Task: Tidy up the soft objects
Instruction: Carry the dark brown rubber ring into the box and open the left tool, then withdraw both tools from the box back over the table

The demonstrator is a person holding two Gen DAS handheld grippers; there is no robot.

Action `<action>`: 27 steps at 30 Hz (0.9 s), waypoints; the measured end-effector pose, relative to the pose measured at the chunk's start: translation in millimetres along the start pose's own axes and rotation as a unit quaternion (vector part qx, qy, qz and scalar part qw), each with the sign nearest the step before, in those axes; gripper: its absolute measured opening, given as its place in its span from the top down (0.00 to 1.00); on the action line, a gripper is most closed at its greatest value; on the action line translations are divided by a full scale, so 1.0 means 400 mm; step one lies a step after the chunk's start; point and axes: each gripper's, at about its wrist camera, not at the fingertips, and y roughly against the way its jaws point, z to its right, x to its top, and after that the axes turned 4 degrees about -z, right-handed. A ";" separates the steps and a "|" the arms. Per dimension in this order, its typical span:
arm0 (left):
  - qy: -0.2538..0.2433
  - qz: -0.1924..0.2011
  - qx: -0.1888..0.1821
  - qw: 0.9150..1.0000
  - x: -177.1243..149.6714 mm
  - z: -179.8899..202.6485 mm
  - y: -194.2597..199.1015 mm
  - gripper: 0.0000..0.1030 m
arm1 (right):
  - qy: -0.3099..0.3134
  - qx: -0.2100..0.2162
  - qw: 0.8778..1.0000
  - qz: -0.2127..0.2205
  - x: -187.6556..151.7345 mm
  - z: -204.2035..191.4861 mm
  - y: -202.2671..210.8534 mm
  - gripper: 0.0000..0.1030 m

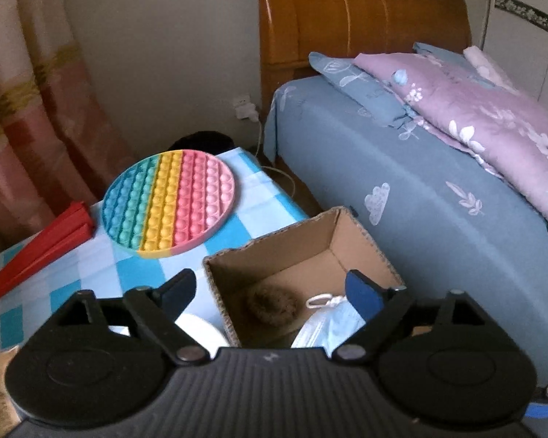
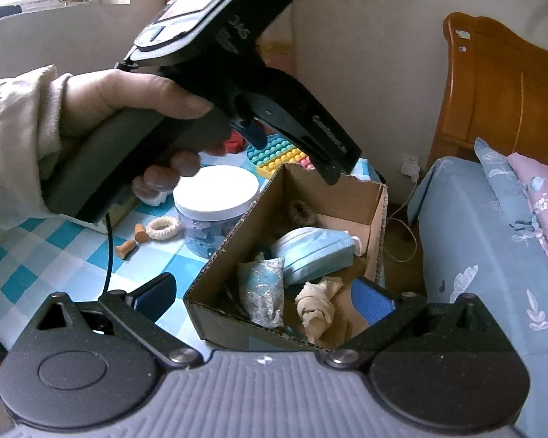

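Face mask (image 2: 312, 252), brown scrunchie (image 1: 272, 306) and cloth bundles are seen lying in the cardboard box (image 2: 380, 219) on the checked tabletop (image 1: 91, 273). The left tool (image 1: 274, 292) is held tilted down over the box by a sleeved hand (image 2: 128, 109), spread wide, gripping nothing. The right tool (image 2: 263, 299) is likewise released, empty. A white-lidded jar (image 2: 215, 197) is fully shown only in the right view.

I'm in a home bedroom: a bed (image 1: 402, 168) with a wooden headboard (image 1: 347, 18) and floral pillows (image 1: 475, 109) on my right, curtains (image 1: 25, 91) far left, a checked tablecloth (image 1: 91, 273) near me.

Blue-sheeted bed (image 1: 438, 182), wooden headboard (image 1: 365, 18), pink curtain (image 1: 29, 109).
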 end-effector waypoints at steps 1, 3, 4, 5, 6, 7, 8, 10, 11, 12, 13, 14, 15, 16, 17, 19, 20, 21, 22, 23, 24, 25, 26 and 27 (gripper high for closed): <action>0.001 0.003 0.003 1.000 -0.005 -0.004 0.009 0.10 | -0.001 0.000 1.000 -0.002 0.001 0.000 -0.002 0.00; 0.003 0.009 0.004 1.000 -0.013 -0.010 0.028 0.09 | -0.001 0.000 1.000 -0.001 0.002 -0.003 0.002 0.00; 0.005 0.012 0.005 1.000 -0.021 -0.013 0.042 0.08 | 0.000 0.000 1.000 -0.001 0.003 -0.006 0.004 0.00; 0.007 0.015 0.005 1.000 -0.024 -0.016 0.051 0.07 | 0.001 0.000 1.000 -0.001 0.003 -0.009 0.007 0.00; 0.010 0.019 0.005 1.000 -0.033 -0.018 0.066 0.06 | 0.001 -0.001 1.000 -0.001 0.004 -0.012 0.009 0.00; 0.011 0.022 0.006 1.000 -0.040 -0.020 0.077 0.06 | 0.003 -0.001 1.000 0.000 0.004 -0.017 0.014 0.00; 0.013 0.027 0.010 0.999 -0.051 -0.020 0.095 0.06 | 0.004 -0.001 1.000 0.002 0.004 -0.021 0.018 0.00; 0.012 0.033 0.016 0.999 -0.066 -0.019 0.121 0.05 | 0.003 0.002 1.000 0.005 0.004 -0.027 0.028 0.00; 0.011 0.036 0.020 0.999 -0.076 -0.019 0.137 0.05 | 0.003 0.004 1.000 0.006 0.006 -0.032 0.033 0.00; 0.011 0.038 0.024 0.999 -0.087 -0.019 0.151 0.04 | 0.003 0.006 1.000 0.006 0.007 -0.038 0.037 0.00; 0.011 0.039 0.029 0.999 -0.100 -0.020 0.167 0.04 | 0.003 0.007 1.000 0.007 0.009 -0.043 0.042 0.00; 0.010 0.041 0.034 0.998 -0.111 -0.021 0.180 0.04 | 0.005 0.007 1.000 0.007 0.010 -0.050 0.047 0.00; 0.009 0.042 0.042 0.998 -0.123 -0.025 0.193 0.04 | 0.007 0.007 1.000 0.007 0.012 -0.056 0.050 0.00; 0.008 0.044 0.050 0.998 -0.139 -0.028 0.209 0.04 | 0.011 0.007 1.000 0.007 0.012 -0.064 0.055 0.00; 0.007 0.047 0.058 0.997 -0.155 -0.032 0.224 0.04 | 0.014 0.006 1.000 0.008 0.011 -0.071 0.059 0.00; 0.010 0.053 0.070 0.996 -0.191 -0.043 0.255 0.04 | 0.016 0.006 1.000 0.009 0.008 -0.084 0.066 0.00; 0.013 0.055 0.074 0.996 -0.207 -0.049 0.269 0.04 | 0.014 0.006 1.000 0.008 0.007 -0.089 0.068 0.00; 0.016 0.057 0.077 0.995 -0.219 -0.055 0.281 0.04 | 0.012 0.008 1.000 0.006 0.006 -0.093 0.068 0.00; 0.020 0.060 0.080 0.995 -0.236 -0.062 0.295 0.04 | 0.010 0.010 1.000 0.004 0.005 -0.097 0.068 0.00; 0.024 0.061 0.084 0.994 -0.251 -0.067 0.307 0.04 | 0.009 0.011 1.000 0.001 0.003 -0.102 0.069 0.00; 0.027 0.061 0.088 0.994 -0.268 -0.072 0.318 0.04 | 0.009 0.010 1.000 0.000 0.002 -0.107 0.070 0.00; 0.030 0.060 0.096 0.993 -0.288 -0.079 0.330 0.04 | 0.010 0.008 1.000 -0.002 -0.001 -0.115 0.070 0.00; 0.033 0.060 0.104 0.992 -0.304 -0.083 0.339 0.04 | 0.012 0.007 1.000 -0.005 -0.003 -0.120 0.071 0.00; 0.034 0.060 0.113 0.991 -0.321 -0.086 0.348 0.04 | 0.014 0.005 1.000 -0.007 -0.004 -0.127 0.071 0.00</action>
